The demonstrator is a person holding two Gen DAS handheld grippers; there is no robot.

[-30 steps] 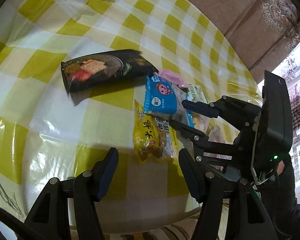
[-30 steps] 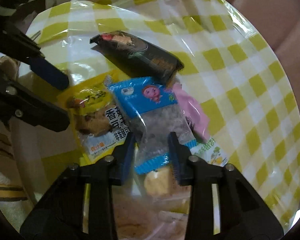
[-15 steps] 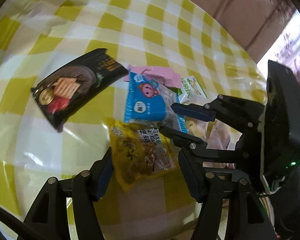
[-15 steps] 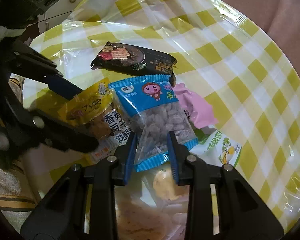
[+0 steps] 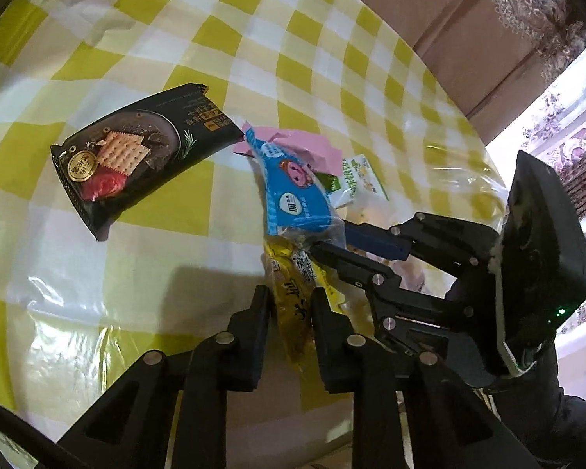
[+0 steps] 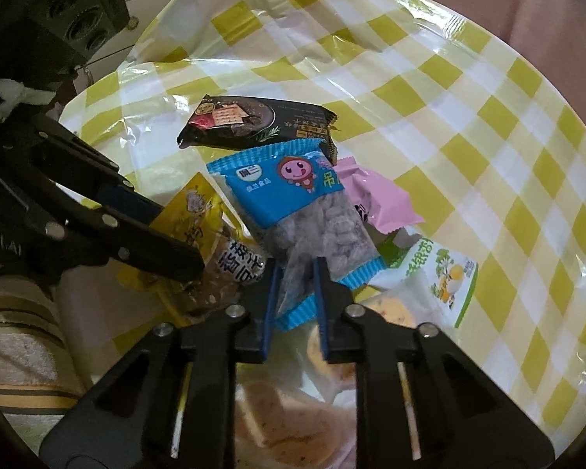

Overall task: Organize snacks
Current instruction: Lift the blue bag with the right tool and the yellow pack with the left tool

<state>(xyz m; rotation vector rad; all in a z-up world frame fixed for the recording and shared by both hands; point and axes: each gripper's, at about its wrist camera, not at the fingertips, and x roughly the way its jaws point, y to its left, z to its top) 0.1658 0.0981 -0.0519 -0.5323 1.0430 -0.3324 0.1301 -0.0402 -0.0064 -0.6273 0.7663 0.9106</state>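
Note:
On the yellow-checked tablecloth lies a pile of snack packets. My left gripper is closing, and its pads squeeze the crumpled yellow packet between them. In the right wrist view the left gripper comes in from the left onto the yellow packet. My right gripper is closing too, its blue pads pinching the lower end of the blue packet of dark pieces. Seen from the left wrist, the right gripper holds that blue packet, tilted on edge.
A black cracker packet lies to the left of the pile. A pink packet and a green-and-white packet lie under and beside the blue one. Clear bags of pastries sit near the table's front edge. Striped fabric shows below that edge.
My left gripper moved in over the yellow packet and closed on it, crumpling it. My right gripper's jaws narrowed on the blue packet, which now stands tilted on edge.

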